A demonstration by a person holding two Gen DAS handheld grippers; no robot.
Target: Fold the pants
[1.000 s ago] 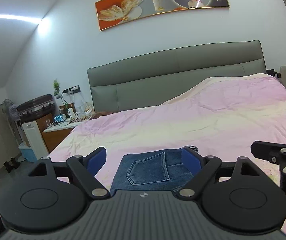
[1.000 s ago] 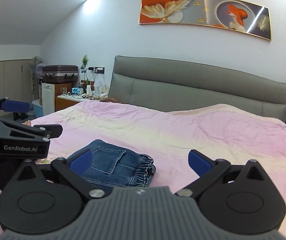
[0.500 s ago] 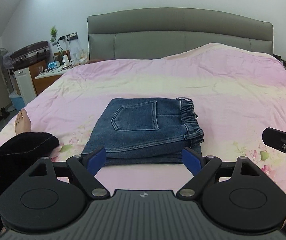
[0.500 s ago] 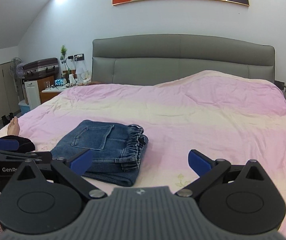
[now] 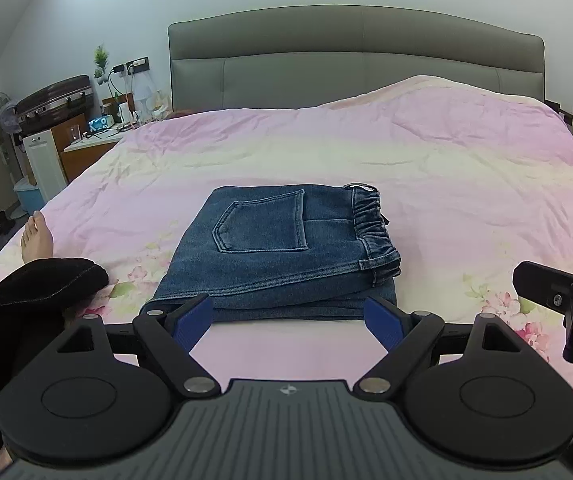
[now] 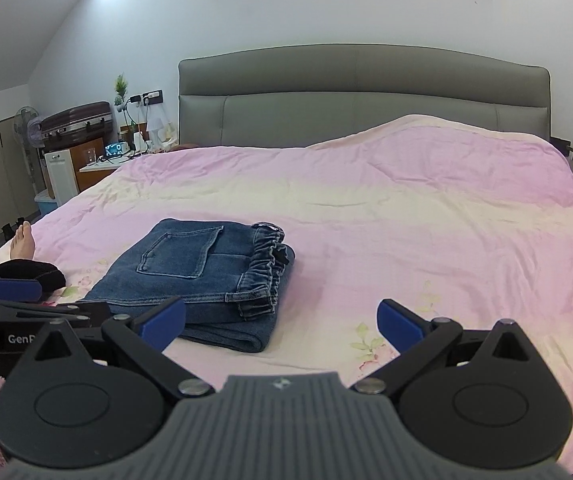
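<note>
While both sets of jaws stand wide and empty, the folded pants [image 5: 282, 258] lie on the bed [image 5: 446, 184], waistband to the right. They sit straight ahead of the left gripper [image 5: 288, 320], just beyond its tips. From the right gripper [image 6: 282, 322] they lie forward and left, so the left is nearer.

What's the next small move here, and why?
Probably none on the cloth: draw both grippers back and stop. The jeans lie in a compact folded stack on the pink bedspread, pocket up, waistband on the right. The left gripper and right gripper are open, empty and short of the stack, so the fold looks finished.
</note>
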